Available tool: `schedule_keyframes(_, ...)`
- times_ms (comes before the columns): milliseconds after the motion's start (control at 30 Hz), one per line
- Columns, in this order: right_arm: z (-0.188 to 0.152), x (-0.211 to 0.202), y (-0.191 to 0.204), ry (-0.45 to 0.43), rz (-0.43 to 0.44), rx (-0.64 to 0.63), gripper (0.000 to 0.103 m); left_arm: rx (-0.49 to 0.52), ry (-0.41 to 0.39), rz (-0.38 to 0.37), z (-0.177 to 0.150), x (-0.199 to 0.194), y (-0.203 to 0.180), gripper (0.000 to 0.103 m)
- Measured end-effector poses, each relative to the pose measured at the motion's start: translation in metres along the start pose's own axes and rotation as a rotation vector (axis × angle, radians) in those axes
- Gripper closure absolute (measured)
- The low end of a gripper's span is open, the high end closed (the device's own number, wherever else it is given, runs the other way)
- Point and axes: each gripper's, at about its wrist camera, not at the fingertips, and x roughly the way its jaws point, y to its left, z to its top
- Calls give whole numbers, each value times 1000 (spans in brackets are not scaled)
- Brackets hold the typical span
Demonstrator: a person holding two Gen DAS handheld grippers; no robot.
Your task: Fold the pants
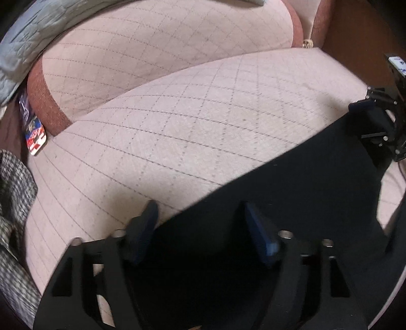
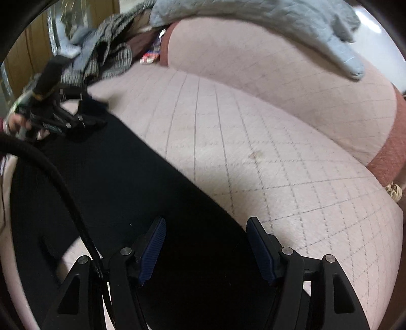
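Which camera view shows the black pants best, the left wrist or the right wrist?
The right wrist view: the black pants stretch as a long band across the pink quilted sofa cover, with one long edge clear. The left wrist view shows only a dark, nearly featureless part, largely hidden behind the gripper.

We have two fisheye views, each one sitting just behind its own gripper and looking forward and steeply down along the two fingers. The left wrist view looks from close above the sofa seat, with the left gripper at the bottom edge and the backrest at the top. The right wrist view looks from the other end, also close, over the right gripper. Both views share the same seat, the black pants and the grey blanket, and each view sees the other gripper at its side.
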Motion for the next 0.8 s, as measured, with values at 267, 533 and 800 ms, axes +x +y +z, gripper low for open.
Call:
schedule_keyframes(267,0,-4,3,-55,-29,7,85,57,-26,-13,-4,12,3,20)
schedule_keyframes(533,-1,-59,32,-162,-152,-18,100,-5,-86,-22,-21,-27,-13,97)
schedule_keyframes(800,-55,-183,112,-308,-130,-67,100,-38,-284,-68,-97,-152,-56,97)
